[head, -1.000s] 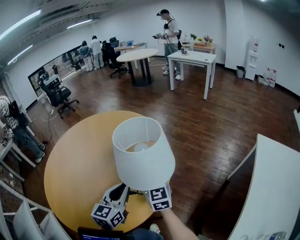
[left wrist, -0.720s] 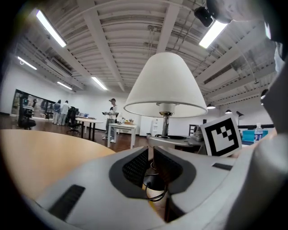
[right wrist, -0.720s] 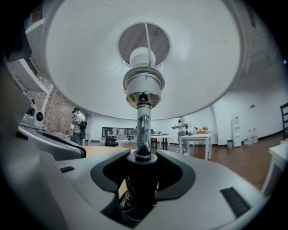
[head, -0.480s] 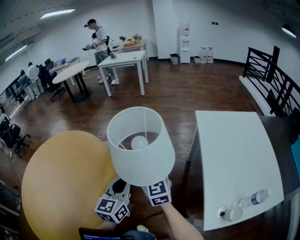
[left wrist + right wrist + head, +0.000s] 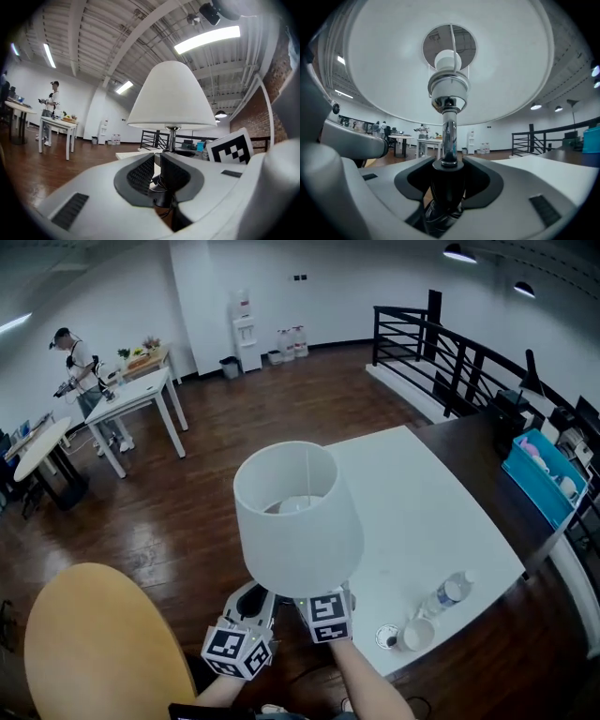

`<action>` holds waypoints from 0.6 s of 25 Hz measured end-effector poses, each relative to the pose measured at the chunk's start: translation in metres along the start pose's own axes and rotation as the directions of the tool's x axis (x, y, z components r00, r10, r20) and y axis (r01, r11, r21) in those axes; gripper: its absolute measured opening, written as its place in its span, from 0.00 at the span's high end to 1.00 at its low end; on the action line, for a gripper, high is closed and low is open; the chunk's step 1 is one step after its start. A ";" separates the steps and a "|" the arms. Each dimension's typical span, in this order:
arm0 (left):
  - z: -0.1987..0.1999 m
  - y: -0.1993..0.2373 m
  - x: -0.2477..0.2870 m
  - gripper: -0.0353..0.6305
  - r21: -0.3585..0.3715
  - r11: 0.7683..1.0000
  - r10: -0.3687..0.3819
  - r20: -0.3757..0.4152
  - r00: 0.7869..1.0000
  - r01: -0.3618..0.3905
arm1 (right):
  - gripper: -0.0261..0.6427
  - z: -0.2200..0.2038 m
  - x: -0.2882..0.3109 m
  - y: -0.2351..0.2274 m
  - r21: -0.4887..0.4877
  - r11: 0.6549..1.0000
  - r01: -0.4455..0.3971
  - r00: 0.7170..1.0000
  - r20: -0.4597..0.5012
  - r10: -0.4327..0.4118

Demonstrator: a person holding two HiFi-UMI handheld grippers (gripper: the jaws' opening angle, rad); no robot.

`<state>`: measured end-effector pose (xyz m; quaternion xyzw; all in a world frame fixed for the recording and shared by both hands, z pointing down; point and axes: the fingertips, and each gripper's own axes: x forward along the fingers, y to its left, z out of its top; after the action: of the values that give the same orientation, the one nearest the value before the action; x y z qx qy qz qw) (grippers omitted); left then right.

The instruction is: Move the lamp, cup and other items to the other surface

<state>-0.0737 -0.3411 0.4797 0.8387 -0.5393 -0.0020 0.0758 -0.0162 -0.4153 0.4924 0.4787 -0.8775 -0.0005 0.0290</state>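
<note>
- Your left hand-held gripper (image 5: pixel 159 176) and right hand-held gripper (image 5: pixel 447 187) both clamp the lamp (image 5: pixel 297 521) low on its stem (shade above them).
- You've swung away from the round bench (image 5: pixel 94 643); the white bench (image 5: pixel 422 512) now lies just ahead of them, so set-down looks near.

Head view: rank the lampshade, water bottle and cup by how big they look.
1. lampshade, by far, though it is nearest the camera.
2. water bottle.
3. cup, only slightly smaller.
</note>
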 end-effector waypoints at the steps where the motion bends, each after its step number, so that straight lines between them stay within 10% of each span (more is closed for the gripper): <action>1: -0.001 -0.009 0.008 0.87 -0.001 1.000 -0.031 -0.008 0.999 0.031 | 0.71 -0.002 -0.006 -0.016 -0.001 0.999 0.039 0.999 -0.006 -0.039; 15: -0.037 -0.020 0.044 0.87 0.036 0.985 -0.164 -0.113 0.980 0.169 | 0.71 -0.040 -0.026 -0.146 0.002 0.935 0.354 0.935 -0.015 -0.354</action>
<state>-0.0345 -0.3680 0.5170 0.8813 -0.4620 0.0499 0.0859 0.1226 -0.4714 0.5272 0.6289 -0.7768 -0.0001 0.0337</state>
